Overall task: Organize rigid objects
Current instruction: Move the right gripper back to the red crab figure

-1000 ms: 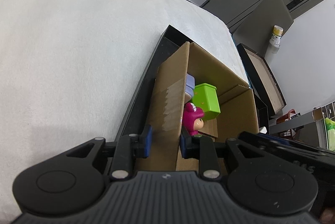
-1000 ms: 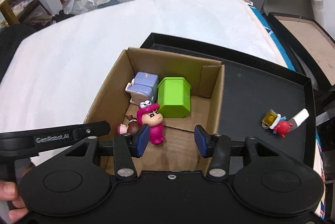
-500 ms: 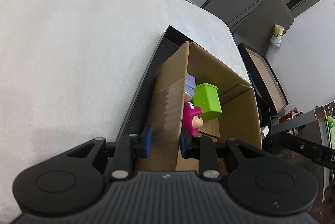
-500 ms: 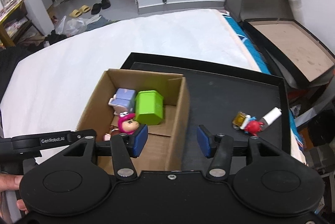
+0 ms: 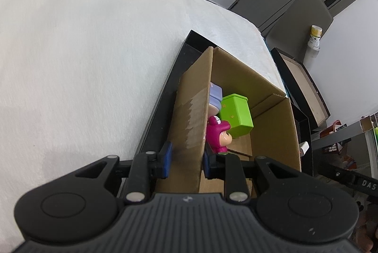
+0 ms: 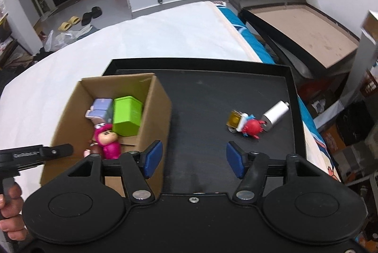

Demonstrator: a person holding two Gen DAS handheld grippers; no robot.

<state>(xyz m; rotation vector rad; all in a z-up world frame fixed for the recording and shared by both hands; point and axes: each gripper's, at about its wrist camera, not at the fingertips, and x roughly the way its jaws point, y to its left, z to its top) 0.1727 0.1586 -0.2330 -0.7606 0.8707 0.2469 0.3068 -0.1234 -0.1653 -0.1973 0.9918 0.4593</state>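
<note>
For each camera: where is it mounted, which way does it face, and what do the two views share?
Left wrist: on the left gripper, looking down along the fingers clamped on the cardboard box wall.
Right wrist: on the right gripper, jaws opening on nothing, over the black tray; a hand shows.
Shared: box, pink figure.

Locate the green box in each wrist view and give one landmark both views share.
Left wrist view: the green box stands right of centre inside the cardboard box, beyond the pink figure.
Right wrist view: the green box sits left of centre, in the far part of the same cardboard box, beside the lilac toy.
Shared landmark: the pink figure, just nearer the camera than the green box.
</note>
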